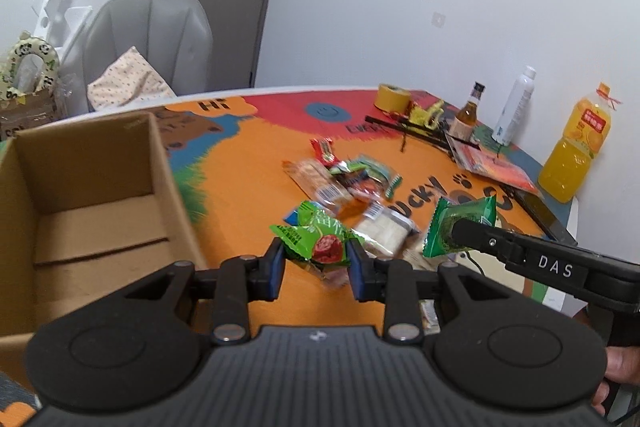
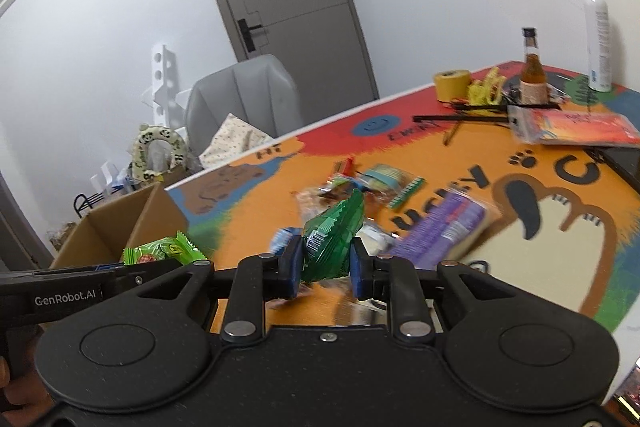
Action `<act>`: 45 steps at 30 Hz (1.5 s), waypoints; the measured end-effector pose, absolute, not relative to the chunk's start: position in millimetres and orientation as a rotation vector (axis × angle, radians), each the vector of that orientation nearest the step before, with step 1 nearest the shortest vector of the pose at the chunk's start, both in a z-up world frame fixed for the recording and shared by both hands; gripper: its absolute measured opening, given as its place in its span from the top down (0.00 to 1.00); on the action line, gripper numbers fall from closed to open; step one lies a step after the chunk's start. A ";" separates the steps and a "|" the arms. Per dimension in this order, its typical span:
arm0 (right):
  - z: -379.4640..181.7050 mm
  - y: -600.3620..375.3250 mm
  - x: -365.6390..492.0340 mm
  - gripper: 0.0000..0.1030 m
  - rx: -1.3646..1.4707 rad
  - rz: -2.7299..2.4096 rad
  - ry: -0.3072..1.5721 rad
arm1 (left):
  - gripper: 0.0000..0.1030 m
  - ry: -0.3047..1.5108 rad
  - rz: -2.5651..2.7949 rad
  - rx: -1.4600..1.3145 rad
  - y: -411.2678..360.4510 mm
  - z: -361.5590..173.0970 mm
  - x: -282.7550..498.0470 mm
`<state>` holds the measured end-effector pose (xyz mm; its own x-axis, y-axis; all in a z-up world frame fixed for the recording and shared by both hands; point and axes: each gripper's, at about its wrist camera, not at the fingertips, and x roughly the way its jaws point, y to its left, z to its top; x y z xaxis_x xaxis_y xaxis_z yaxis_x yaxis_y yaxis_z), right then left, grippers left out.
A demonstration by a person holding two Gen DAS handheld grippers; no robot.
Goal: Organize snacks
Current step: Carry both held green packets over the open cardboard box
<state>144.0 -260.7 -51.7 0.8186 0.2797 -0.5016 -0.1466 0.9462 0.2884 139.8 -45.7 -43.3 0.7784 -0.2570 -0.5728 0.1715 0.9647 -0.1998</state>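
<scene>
My left gripper [image 1: 316,259] is shut on a light green snack packet with a red fruit picture [image 1: 316,239], held above the table beside the open cardboard box [image 1: 80,187]. My right gripper [image 2: 325,263] is shut on a dark green snack packet [image 2: 334,235], also held above the table; that packet shows in the left wrist view [image 1: 460,227] to the right. The light green packet shows in the right wrist view [image 2: 160,251] near the box [image 2: 120,227]. A pile of loose snack packets [image 1: 344,179] lies on the orange mat.
At the table's far side stand a yellow tape roll [image 1: 392,97], a small brown bottle [image 1: 468,115], a white spray bottle [image 1: 516,107] and an orange juice bottle [image 1: 576,147]. A purple packet [image 2: 444,223] lies near my right gripper. A grey chair [image 1: 148,43] stands behind the box.
</scene>
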 end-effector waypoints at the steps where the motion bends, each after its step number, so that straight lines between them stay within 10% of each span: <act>1: -49.9 -257.0 144.4 0.79 0.242 0.236 0.565 | 0.70 0.632 -0.224 -0.142 -40.7 -41.0 138.7; 45: -20.9 -76.8 165.8 0.78 0.137 0.531 0.576 | 0.67 0.639 0.042 -0.236 119.5 -43.0 125.3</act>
